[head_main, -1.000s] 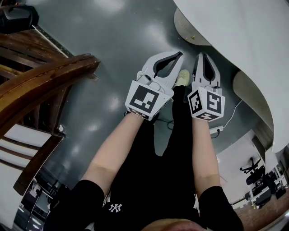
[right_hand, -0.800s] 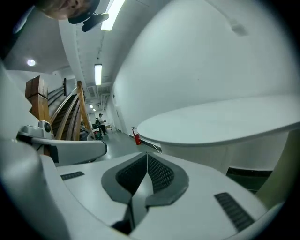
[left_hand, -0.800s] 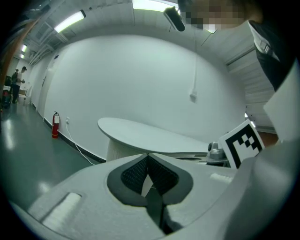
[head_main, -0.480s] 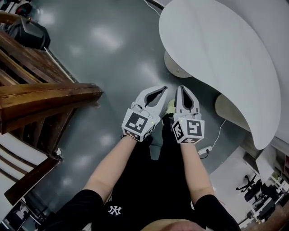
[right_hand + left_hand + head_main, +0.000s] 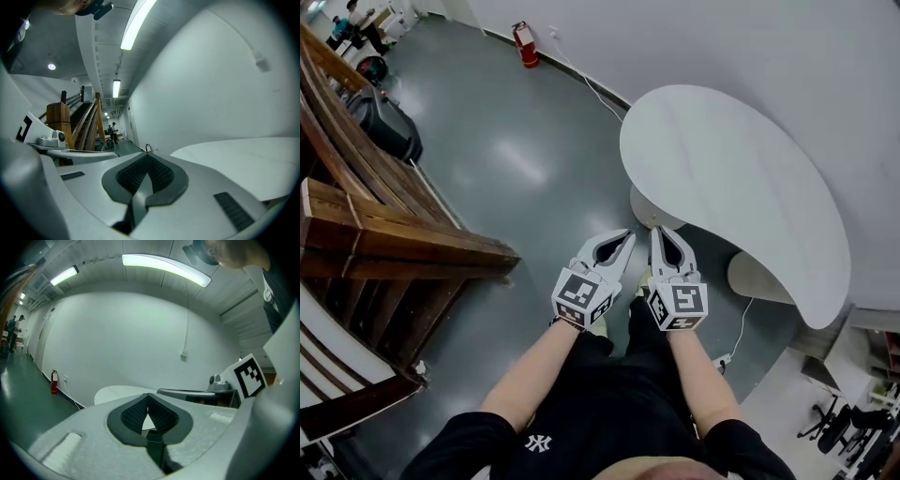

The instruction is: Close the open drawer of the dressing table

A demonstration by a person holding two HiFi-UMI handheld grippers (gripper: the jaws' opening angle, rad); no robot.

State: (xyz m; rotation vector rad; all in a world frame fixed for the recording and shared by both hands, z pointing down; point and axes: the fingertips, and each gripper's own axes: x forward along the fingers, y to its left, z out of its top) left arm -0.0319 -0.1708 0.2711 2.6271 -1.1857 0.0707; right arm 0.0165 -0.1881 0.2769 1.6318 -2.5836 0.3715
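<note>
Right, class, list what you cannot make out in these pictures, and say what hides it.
- Drawer: in no view; in the head view the table top covers whatever sits under it.
- Bases: head view, mostly hidden under the top.
- People: right gripper view, too small to describe.

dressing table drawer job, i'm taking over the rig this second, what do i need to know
Left gripper: shut, empty, held out in front.
Right gripper: shut, empty, close beside it.
Dressing table: white curved top just ahead, to the right; neither gripper touches it.
Drawer: in no view, so open or closed cannot be told.
Done: nothing confirmed.
Left to do: look for the Drawer; if open, push it shut.
</note>
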